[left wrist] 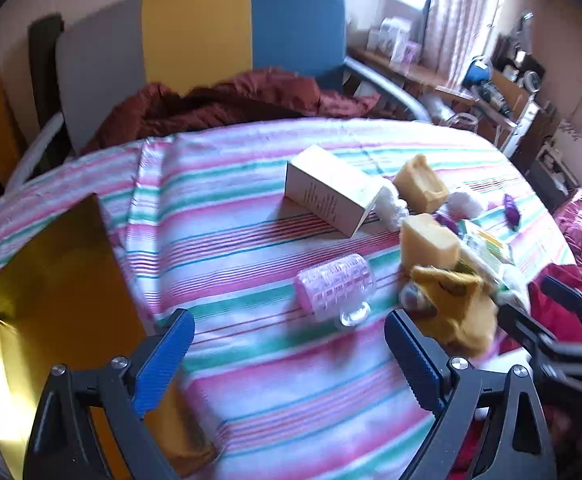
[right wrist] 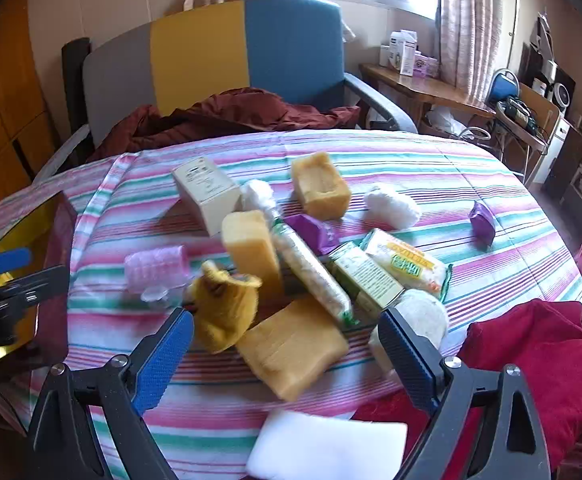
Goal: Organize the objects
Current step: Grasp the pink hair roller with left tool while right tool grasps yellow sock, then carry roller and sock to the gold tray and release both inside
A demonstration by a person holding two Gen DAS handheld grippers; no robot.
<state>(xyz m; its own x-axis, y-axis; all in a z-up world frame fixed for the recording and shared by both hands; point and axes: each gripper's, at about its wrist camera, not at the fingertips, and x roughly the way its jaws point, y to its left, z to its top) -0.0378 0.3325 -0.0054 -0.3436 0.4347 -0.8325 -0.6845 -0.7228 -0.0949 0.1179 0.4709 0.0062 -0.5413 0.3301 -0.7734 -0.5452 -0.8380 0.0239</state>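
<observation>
The right claw [right wrist: 285,338] is wide apart and holds nothing. It hangs just over the near side of the pile, and right between its blue fingers [right wrist: 163,356] lies a big yellow soap bar [right wrist: 293,346], flat on the striped cloth [right wrist: 471,168]. I think this bar is the one to pick up. To do it well, the claw should go straight down so one finger lands on each long side, then squeeze slowly, because soap can be slippery. A yellow sock [right wrist: 225,306] touches the bar on the left, so the left finger must slip between them and not pinch the sock too. A long packet of crackers [right wrist: 311,272] leans on the far edge of the bar, so lift gently or it will roll. A white pad [right wrist: 327,446] lies nearer, and a red cloth [right wrist: 543,360] sits to the right. The left claw [left wrist: 289,350] is wide apart too, and empty. A pink hair roller [left wrist: 333,286] lies just past it, and a shiny gold tray [left wrist: 51,304] waits on the left, maybe for the things.
</observation>
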